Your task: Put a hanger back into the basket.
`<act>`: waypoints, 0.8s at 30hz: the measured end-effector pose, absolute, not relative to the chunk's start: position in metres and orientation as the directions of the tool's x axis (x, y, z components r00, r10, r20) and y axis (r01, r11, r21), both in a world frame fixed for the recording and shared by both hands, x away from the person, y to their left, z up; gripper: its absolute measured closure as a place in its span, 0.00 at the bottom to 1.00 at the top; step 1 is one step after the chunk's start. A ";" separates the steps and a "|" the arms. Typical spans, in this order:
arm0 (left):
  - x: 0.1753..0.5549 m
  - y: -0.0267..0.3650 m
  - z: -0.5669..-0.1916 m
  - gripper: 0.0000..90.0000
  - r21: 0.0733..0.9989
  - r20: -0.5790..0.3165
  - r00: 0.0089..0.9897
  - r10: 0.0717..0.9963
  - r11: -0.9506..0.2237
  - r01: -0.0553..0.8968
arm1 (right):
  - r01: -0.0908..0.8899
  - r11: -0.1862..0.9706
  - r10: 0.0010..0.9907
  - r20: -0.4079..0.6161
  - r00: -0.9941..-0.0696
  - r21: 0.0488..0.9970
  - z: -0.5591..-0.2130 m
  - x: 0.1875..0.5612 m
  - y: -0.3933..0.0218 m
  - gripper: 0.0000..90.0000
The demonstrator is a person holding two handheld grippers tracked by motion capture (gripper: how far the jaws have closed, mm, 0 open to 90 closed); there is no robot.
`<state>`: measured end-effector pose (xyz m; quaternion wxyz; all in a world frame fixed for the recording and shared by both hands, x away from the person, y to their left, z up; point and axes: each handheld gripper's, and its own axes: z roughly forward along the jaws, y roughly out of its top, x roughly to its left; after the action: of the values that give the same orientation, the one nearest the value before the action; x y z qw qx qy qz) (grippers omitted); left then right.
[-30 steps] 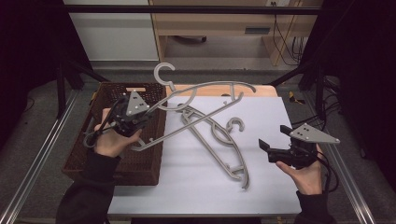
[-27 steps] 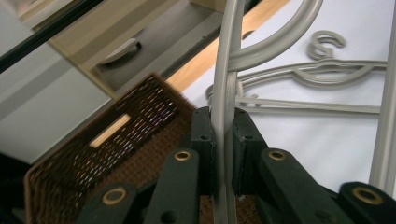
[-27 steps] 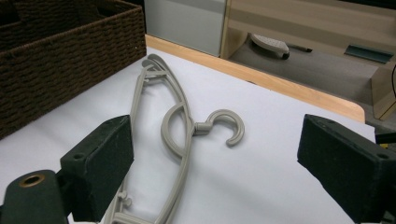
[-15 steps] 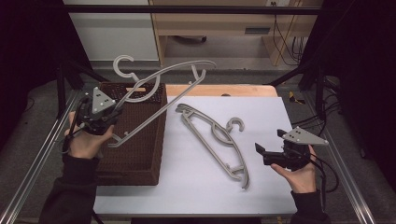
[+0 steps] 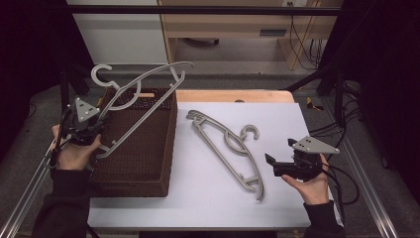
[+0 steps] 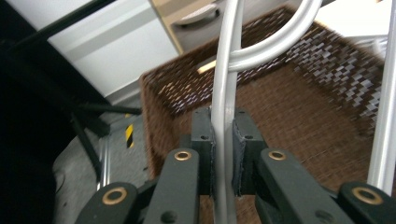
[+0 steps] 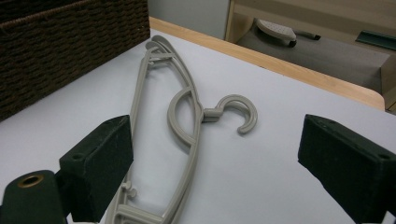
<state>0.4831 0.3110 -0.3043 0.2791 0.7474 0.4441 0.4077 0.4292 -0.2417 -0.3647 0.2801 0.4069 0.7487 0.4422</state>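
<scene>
A white surface [image 5: 208, 198] is sitting before a dim room's cabinet [image 5: 119, 34]. At nine o'clock, the left claw [image 5: 96, 133] is clamping a grey hanger [image 5: 143, 94] above a wicker basket [image 5: 143, 148]. At four o'clock, the right claw [image 5: 271, 166] is gaping empty beside another hanger [image 5: 225, 146] lying flat.

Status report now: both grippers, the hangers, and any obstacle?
Left gripper shut on hanger, above basket. Right gripper open, facing second hanger flat on table. No obstacle seen.

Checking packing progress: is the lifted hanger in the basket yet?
Not yet: the hanger hangs above the basket, clamped by the left hand-held gripper.
</scene>
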 end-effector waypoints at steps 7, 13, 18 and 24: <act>0.484 0.325 -0.317 0.91 0.762 0.375 0.224 0.900 -0.436 0.478 | 0.365 0.282 0.855 -0.060 -0.516 0.887 -0.366 0.431 -0.239 0.12; 0.488 0.327 -0.324 0.91 0.737 0.398 0.209 0.893 -0.447 0.507 | 0.366 0.282 0.855 -0.060 -0.515 0.887 -0.367 0.431 -0.239 0.12; 0.491 0.330 -0.330 0.91 0.714 0.418 0.196 0.887 -0.454 0.533 | 0.366 0.283 0.854 -0.060 -0.516 0.887 -0.367 0.431 -0.239 0.12; 0.491 0.335 -0.338 0.91 0.690 0.435 0.188 0.880 -0.461 0.558 | 0.370 0.288 0.854 -0.062 -0.517 0.883 -0.368 0.432 -0.237 0.12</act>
<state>0.4910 0.3346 -0.3379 0.1934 0.7460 0.4820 0.4168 0.4324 -0.2371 -0.3681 0.2769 0.4062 0.7532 0.4370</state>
